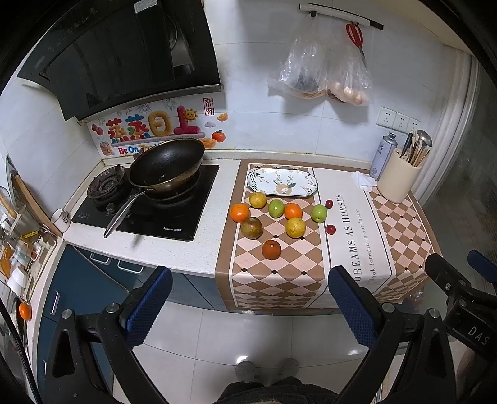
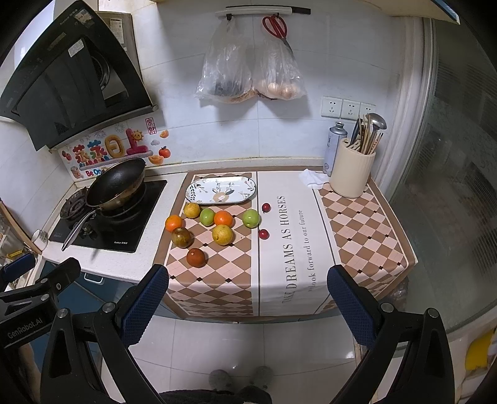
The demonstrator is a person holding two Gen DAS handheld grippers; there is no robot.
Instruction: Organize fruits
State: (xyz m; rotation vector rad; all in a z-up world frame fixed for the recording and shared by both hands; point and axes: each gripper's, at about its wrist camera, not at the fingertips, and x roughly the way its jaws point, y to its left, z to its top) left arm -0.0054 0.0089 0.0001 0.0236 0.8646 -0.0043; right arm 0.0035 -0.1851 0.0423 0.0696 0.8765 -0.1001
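Both tongs, left [image 1: 250, 303] and right [image 2: 248, 300], wide, empty, off the worktop's front edge. Fruits [image 1: 295, 227] loose mid-worktop; plate [image 1: 282, 182] bare near back edge, likely their destination.

This is a small home kitchen: a gas hob [image 1: 146, 202] set into a pale counter [image 1: 205, 248] carries a dark wok [image 1: 166, 166] under a black extractor hood [image 1: 124, 52]. White tiled walls hold a colourful sticker [image 1: 155, 130], hanging plastic bags [image 2: 248, 71], red scissors [image 2: 275, 26] and sockets [image 2: 348, 108]. A cream utensil pot [image 2: 351, 174] stands on a checked cloth [image 2: 366, 230].
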